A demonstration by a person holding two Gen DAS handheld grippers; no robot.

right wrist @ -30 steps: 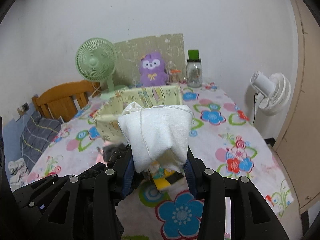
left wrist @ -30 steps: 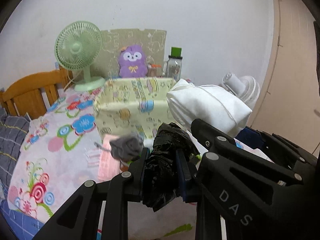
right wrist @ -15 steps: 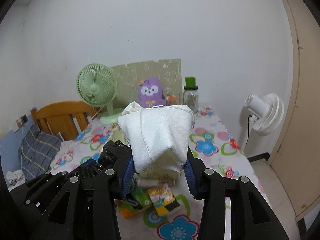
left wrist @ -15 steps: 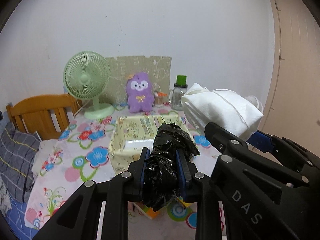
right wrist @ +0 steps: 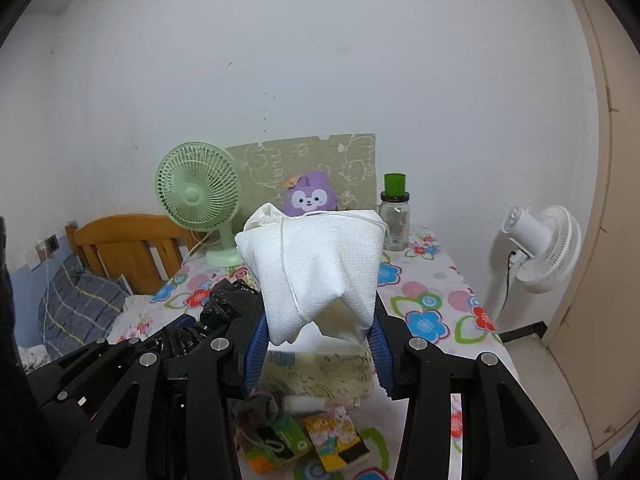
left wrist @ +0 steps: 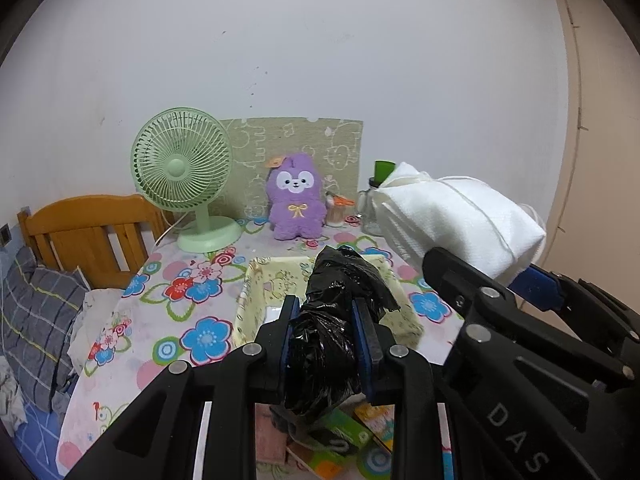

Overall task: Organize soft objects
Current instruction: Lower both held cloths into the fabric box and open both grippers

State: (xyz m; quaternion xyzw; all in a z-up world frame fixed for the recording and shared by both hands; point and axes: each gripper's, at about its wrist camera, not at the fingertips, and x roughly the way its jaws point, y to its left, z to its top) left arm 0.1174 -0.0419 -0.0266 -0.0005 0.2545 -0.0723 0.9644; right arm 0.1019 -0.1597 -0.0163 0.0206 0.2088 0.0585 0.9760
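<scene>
My left gripper (left wrist: 326, 334) is shut on a crumpled black plastic bag (left wrist: 336, 316) and holds it in the air above a pale yellow fabric basket (left wrist: 250, 308) on the floral table. My right gripper (right wrist: 318, 338) is shut on a white tied cloth bundle (right wrist: 316, 268), also raised above the basket (right wrist: 320, 376). The bundle shows in the left wrist view (left wrist: 456, 220) to the right of the black bag. The black bag shows in the right wrist view (right wrist: 228, 312) at the left. A grey soft item (right wrist: 256, 408) and small colourful packets (right wrist: 304, 436) lie on the table in front of the basket.
At the table's back stand a green desk fan (left wrist: 184, 172), a purple plush toy (left wrist: 296, 196), a patterned board (left wrist: 292, 148) and a green-lidded jar (right wrist: 395, 216). A wooden headboard (left wrist: 88, 236) and grey checked pillow (left wrist: 32, 320) are at left. A white floor fan (right wrist: 540, 248) stands right.
Both grippers have risen and drawn back from the basket with their loads still held. The basket now lies lower and further below them, and the whole table back shows.
</scene>
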